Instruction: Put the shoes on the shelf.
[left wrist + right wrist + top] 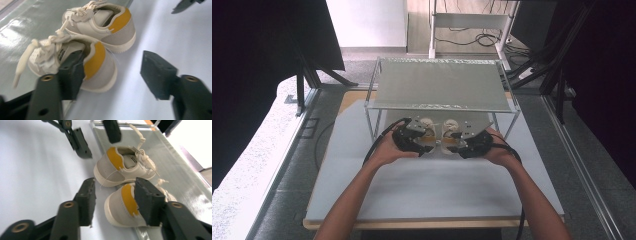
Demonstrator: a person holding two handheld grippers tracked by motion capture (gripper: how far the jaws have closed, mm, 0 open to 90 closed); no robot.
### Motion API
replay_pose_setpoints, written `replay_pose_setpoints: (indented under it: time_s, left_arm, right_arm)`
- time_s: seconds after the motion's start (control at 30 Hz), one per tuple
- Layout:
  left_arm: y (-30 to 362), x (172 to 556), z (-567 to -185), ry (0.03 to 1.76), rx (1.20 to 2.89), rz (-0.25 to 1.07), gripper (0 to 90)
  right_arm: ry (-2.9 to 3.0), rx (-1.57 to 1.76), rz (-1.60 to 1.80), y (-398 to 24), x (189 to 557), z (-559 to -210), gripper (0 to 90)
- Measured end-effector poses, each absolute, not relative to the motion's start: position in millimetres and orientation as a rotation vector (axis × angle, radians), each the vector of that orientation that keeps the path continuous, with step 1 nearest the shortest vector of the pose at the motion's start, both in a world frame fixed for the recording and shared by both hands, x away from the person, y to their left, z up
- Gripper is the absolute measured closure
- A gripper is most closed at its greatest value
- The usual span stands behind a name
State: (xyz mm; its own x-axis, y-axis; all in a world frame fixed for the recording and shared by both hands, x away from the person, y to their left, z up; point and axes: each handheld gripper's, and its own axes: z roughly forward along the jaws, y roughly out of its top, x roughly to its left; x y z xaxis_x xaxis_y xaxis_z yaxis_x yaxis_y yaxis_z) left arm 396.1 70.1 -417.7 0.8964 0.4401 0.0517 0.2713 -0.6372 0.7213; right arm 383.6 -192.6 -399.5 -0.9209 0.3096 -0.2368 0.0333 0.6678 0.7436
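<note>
A pale worktop [422, 190] carries a wire rack with a shelf [439, 85]. Two small shoes sit side by side under its front edge. The left tool [112, 75] and right tool [115, 202] gape, gripping nothing, heels nearest. Square each shoe's soft suede heel between the pads before closing; mind the loose laces.

Left shoe [75, 62], right shoe [125, 207]: cream, mustard heel tabs, rubber soles.
</note>
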Motion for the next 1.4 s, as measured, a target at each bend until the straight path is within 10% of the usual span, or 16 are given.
replay_pose_setpoints:
  time_s: [0.4, 1.4]
  left_arm:
    - [82.7, 376.1, -432.6, 0.714, 2.219, 0.211, 86.8]
    - [62.9, 417.4, -457.6, 0.862, 2.178, 0.25, 89.2]
  right_arm:
    - [2.5, 0.508, 1.114, -207.8, 356.3, -434.3, 88.5]
    - [2.314, 0.764, 1.086, -184.0, 394.3, -467.8, 89.4]
